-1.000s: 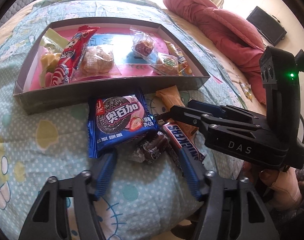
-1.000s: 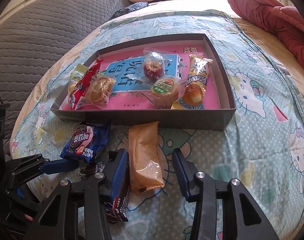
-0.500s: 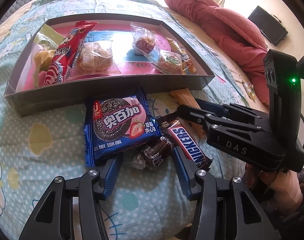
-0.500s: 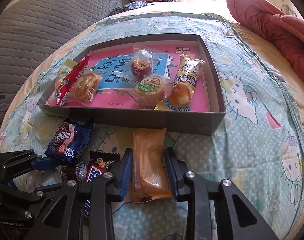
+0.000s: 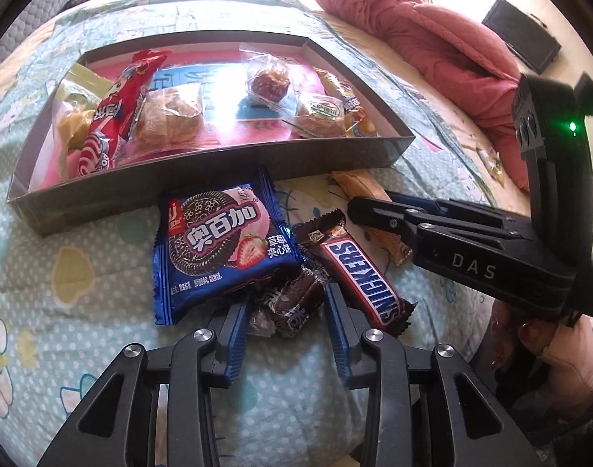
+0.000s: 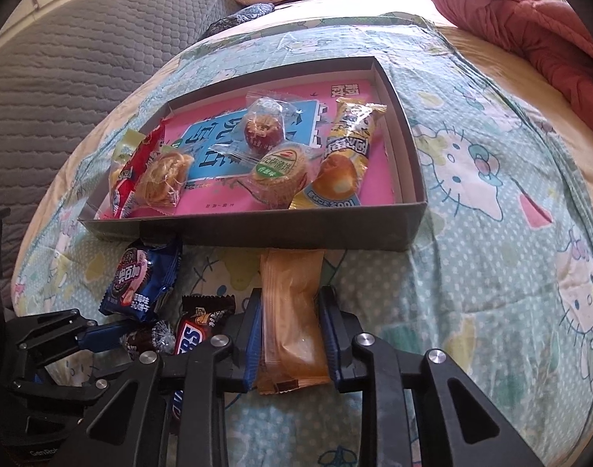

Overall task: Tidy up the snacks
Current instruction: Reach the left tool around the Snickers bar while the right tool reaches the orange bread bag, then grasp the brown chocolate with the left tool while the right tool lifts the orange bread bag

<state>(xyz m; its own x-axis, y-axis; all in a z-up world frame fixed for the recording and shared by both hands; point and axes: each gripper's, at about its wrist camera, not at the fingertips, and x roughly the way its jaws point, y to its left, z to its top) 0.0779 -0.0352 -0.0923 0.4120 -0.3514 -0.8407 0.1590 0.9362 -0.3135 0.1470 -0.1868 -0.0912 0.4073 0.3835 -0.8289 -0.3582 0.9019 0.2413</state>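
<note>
On the cartoon bedsheet before the grey box lie a blue cookie pack, a Snickers bar, a brown wrapped candy and an orange packet. My left gripper points down at the sheet, its jaws closing with both blue pads against the brown candy. My right gripper is closing too, and its pads touch the two long sides of the orange packet. The box holds several wrapped snacks.
A red-pink quilt is bunched at the far right. A grey quilted surface rises on the left. One small yellow sweet lies alone on the sheet to the right. A person's hand holds the right gripper.
Both pairs of jaws have narrowed. The left ones came in from wide apart onto the brown candy, the right ones onto the orange packet. Neither snack has left the sheet.
</note>
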